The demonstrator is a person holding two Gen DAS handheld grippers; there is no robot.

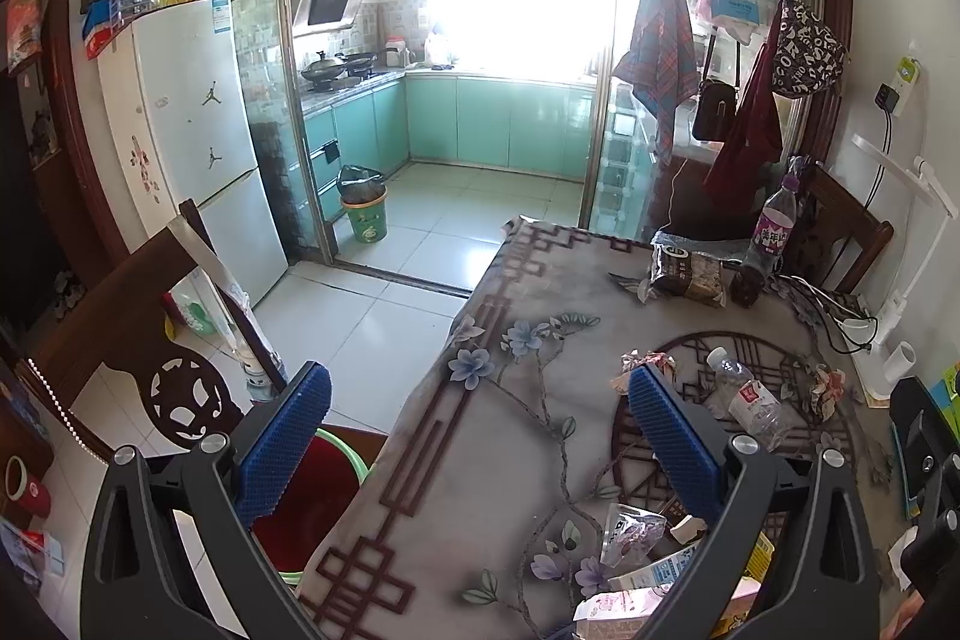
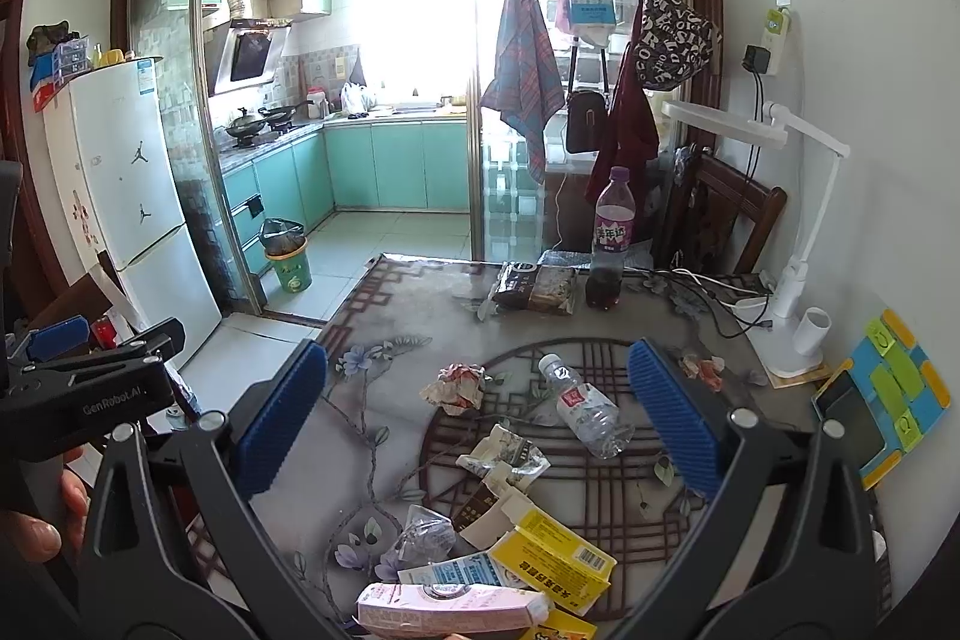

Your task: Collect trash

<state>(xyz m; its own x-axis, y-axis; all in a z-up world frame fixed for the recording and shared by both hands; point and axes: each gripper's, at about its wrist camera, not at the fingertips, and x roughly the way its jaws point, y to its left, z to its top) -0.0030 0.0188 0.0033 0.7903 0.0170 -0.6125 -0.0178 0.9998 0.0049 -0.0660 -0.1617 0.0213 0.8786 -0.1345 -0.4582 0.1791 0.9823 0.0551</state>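
1. A pink carton (image 2: 444,607), flattened and glossy, lies nearest at the table's front edge, touching a blue-and-white carton (image 2: 456,571) and a crushed yellow cardboard box (image 2: 555,556).
2. Just beyond sit a crinkled clear plastic wrapper (image 2: 423,535) and torn paper packaging (image 2: 504,454).
3. A crushed clear plastic bottle (image 2: 585,409) with a red-and-white label lies on its side mid-table, near a crumpled paper ball (image 2: 459,385); a smaller crumpled wad (image 2: 702,370) sits further right.
4. The right gripper (image 2: 480,418) hangs above this litter, its ribbed blue fingers (image 2: 675,418) spread wide, grasping nothing.
5. The left gripper (image 1: 477,442) is likewise released, one finger over the table's edge, the other over the table (image 1: 480,460).
6. The table wears a smooth floral, lattice-printed cloth.
7. At the far end stand a purple-labelled soda bottle (image 2: 609,244) and a dark wrapped snack pack (image 2: 534,286).
8. A red bin with a green rim (image 1: 312,496) sits on the floor beside the table.
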